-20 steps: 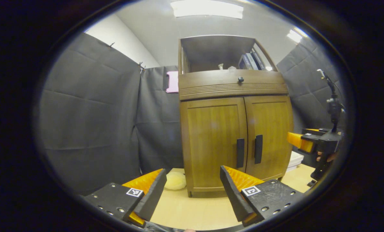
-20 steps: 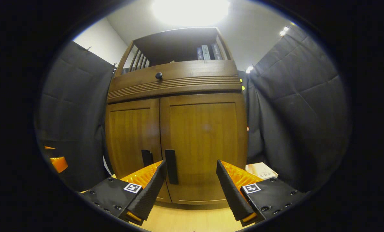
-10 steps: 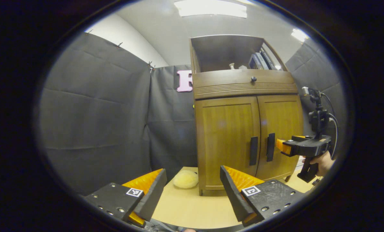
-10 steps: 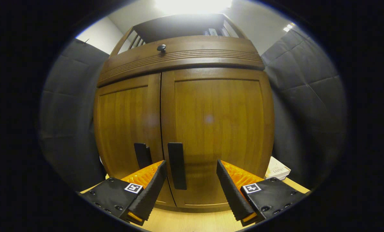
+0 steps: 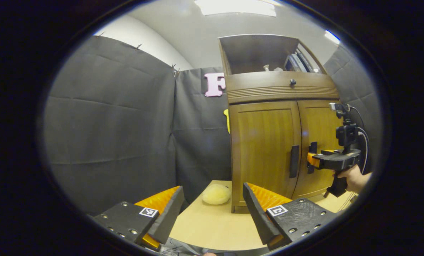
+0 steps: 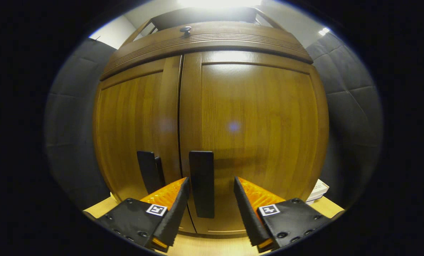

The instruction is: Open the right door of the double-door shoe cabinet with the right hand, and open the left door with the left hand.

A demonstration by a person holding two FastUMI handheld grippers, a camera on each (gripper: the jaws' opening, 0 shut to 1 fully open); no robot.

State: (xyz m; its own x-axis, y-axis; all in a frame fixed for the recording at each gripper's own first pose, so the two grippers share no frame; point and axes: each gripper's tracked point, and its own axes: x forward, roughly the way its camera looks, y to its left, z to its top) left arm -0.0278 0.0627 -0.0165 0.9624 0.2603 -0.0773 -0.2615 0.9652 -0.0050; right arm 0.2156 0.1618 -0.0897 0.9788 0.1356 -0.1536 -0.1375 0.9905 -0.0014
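Bright ceiling light [image 6: 215,3] overexposed, glare spot on door [image 6: 233,126]; strong fisheye bending at edges.

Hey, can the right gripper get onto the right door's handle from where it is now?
Probably yes. The right gripper is open, and the right door's handle stands between its fingers with nothing in between. Both doors look closed.

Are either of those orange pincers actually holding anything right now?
No. The right tool is open around the right door's handle, not yet pressing on it. The left tool is open, away from the cabinet.
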